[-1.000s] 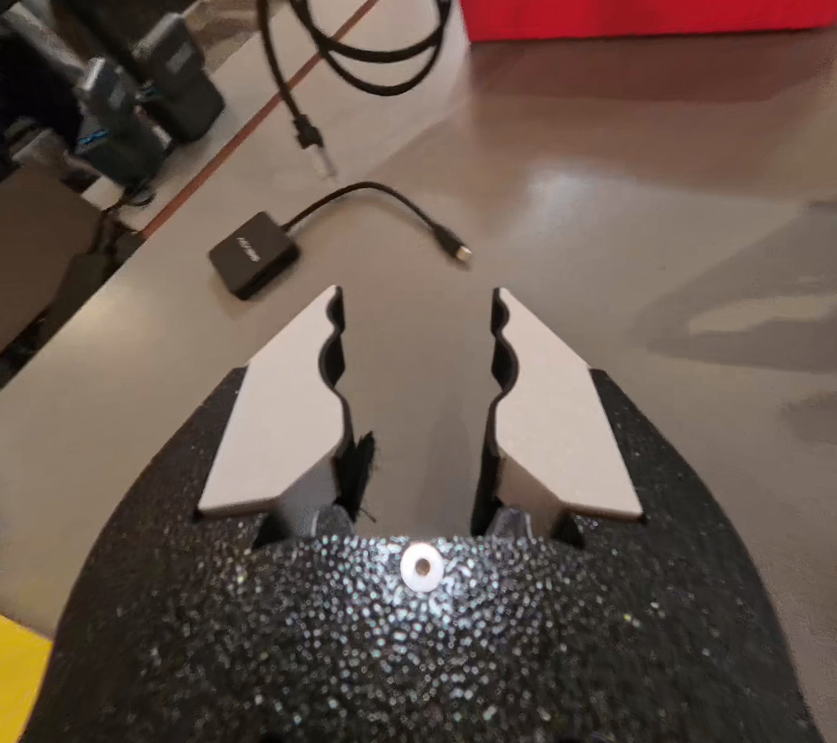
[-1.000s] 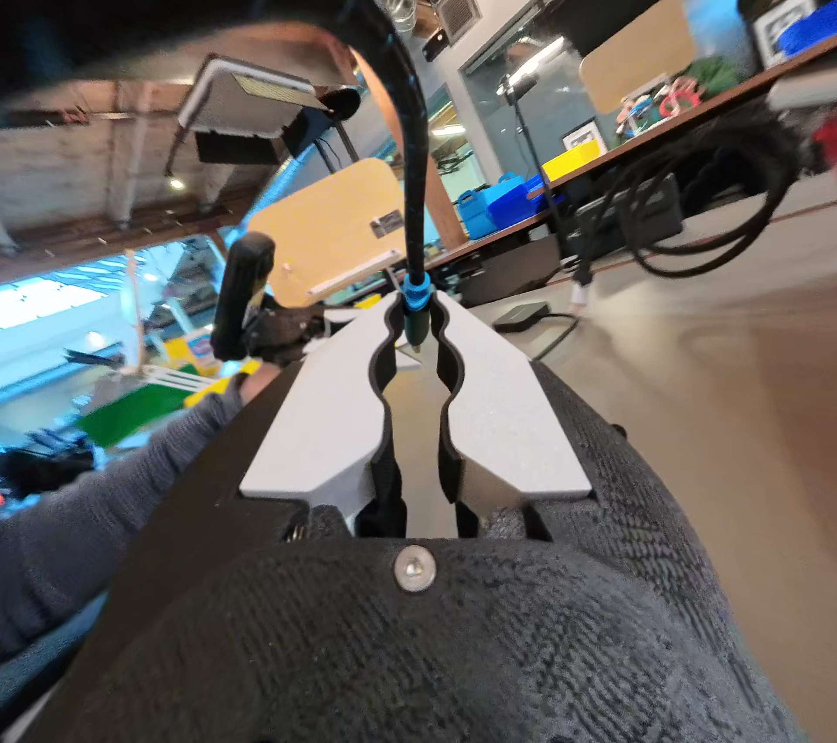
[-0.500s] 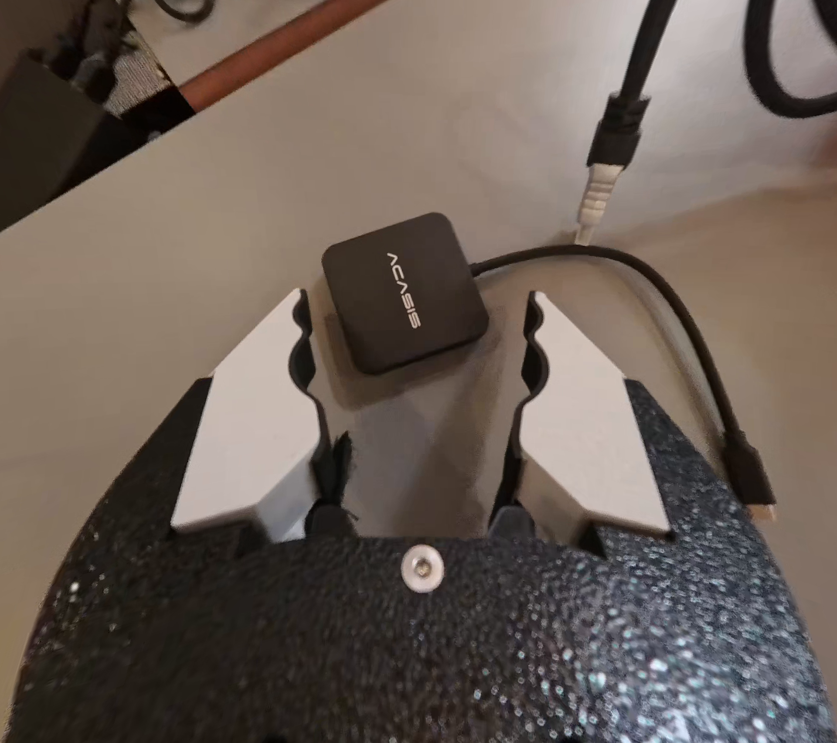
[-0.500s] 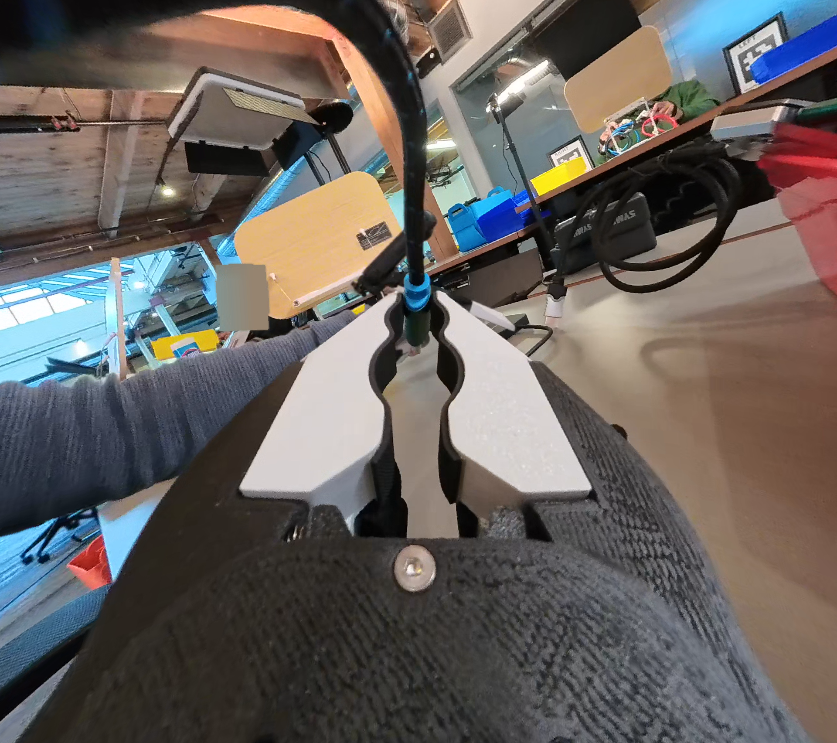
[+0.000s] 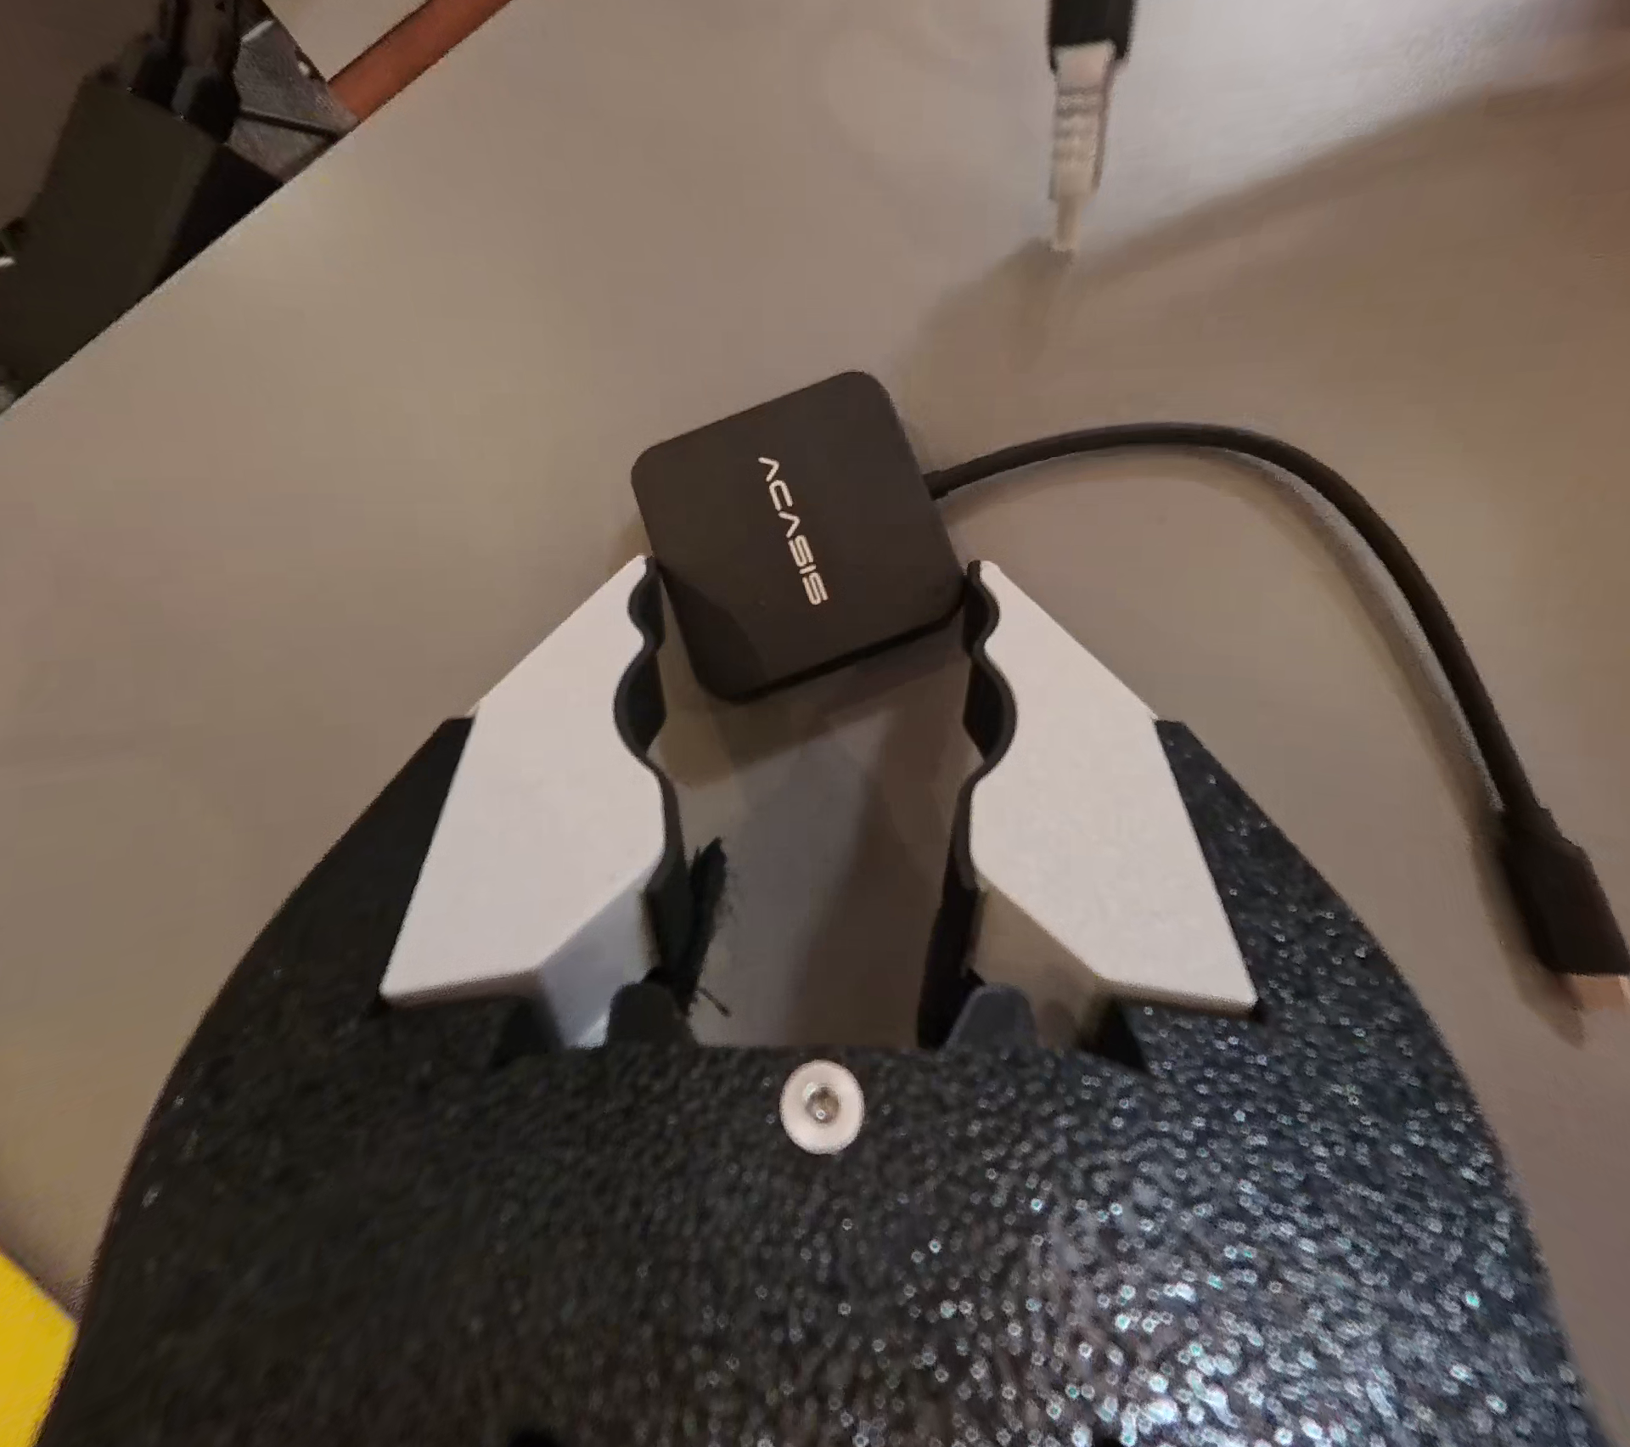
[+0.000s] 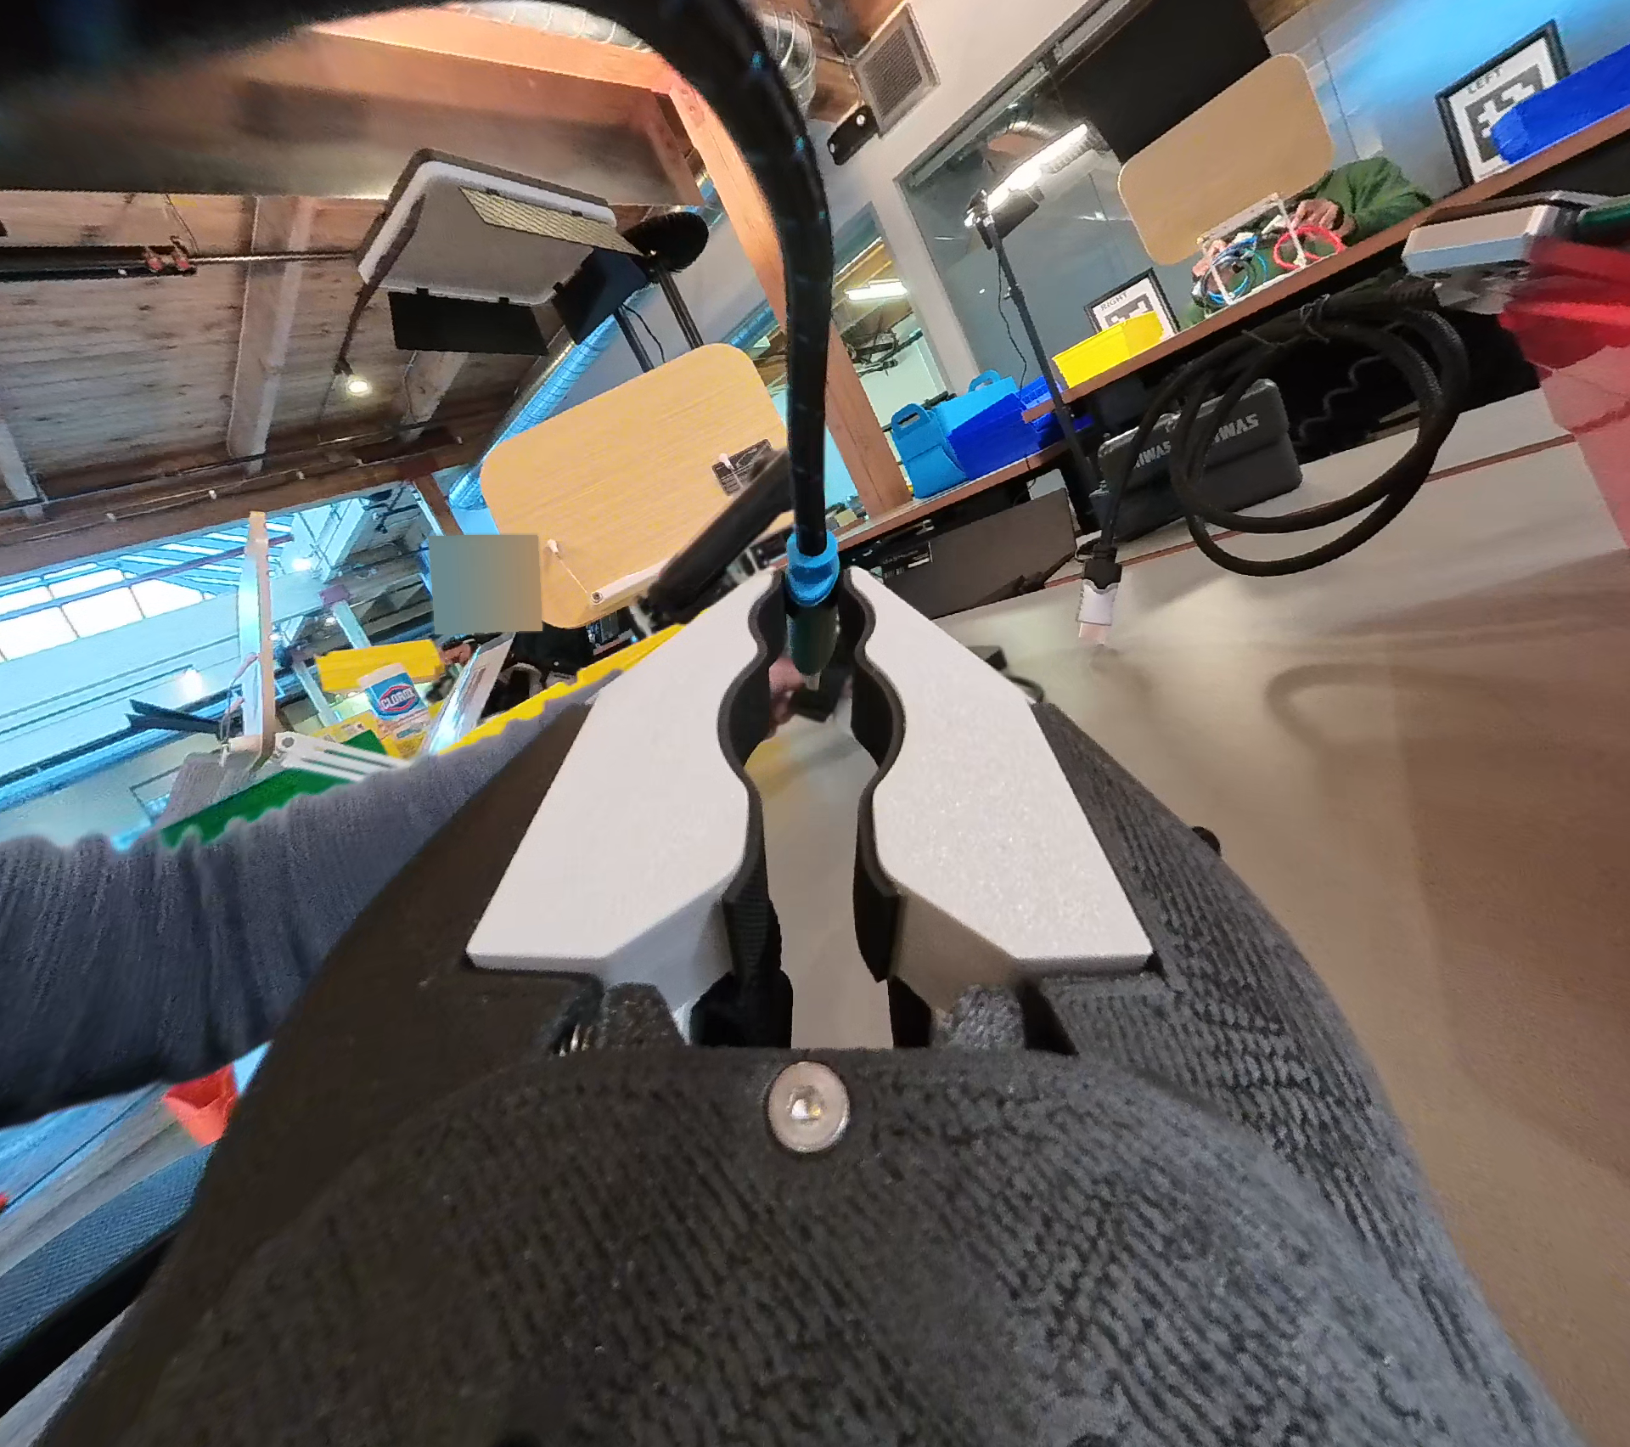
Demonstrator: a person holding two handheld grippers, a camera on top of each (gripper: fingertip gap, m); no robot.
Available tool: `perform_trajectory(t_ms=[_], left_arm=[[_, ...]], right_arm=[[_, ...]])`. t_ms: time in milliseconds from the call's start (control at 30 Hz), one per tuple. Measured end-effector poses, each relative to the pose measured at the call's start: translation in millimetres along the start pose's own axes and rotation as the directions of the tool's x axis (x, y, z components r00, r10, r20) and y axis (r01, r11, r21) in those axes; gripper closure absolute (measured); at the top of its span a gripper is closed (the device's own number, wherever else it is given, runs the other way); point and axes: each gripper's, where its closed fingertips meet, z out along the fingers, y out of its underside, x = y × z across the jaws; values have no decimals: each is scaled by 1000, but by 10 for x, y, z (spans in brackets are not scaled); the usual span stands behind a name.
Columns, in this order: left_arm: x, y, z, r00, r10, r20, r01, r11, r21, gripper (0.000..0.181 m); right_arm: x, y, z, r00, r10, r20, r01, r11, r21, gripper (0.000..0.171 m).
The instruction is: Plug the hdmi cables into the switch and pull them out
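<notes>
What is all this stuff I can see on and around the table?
switch: one, black, square, on the table between the left gripper's fingertips
switch lead: one, black, thin, curving from the switch to a loose plug on the table
table: one, grey, with a reddish-brown edge
silver-tipped cable: one, black, plug lying loose beyond the switch, coiled farther back
blue-collared cable: one, black with blue flecks, plug held in the right gripper
bins: several, blue and yellow, on far benches
case: one, dark, behind the coil
sleeve: one, grey, left in the right wrist view
left gripper: open around the switch
right gripper: shut on the plug
</notes>
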Motion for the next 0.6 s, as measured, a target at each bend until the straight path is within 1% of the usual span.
perform_trajectory(t_ms=[267, 467, 600], left_arm=[[361, 449, -535, 998, 44, -40, -43, 998, 36, 115], [627, 788, -840, 995, 4, -96, 1, 998, 59, 115], [729, 956, -1017, 996, -5, -91, 12, 997, 71, 115]], right_arm=[[-13, 0, -1, 1000, 4, 9, -4, 1000, 1, 162], [-30, 4, -2, 1000, 5, 19, -5, 1000, 0, 162], [-36, 4, -3, 1000, 8, 24, -8, 1000, 0, 162]])
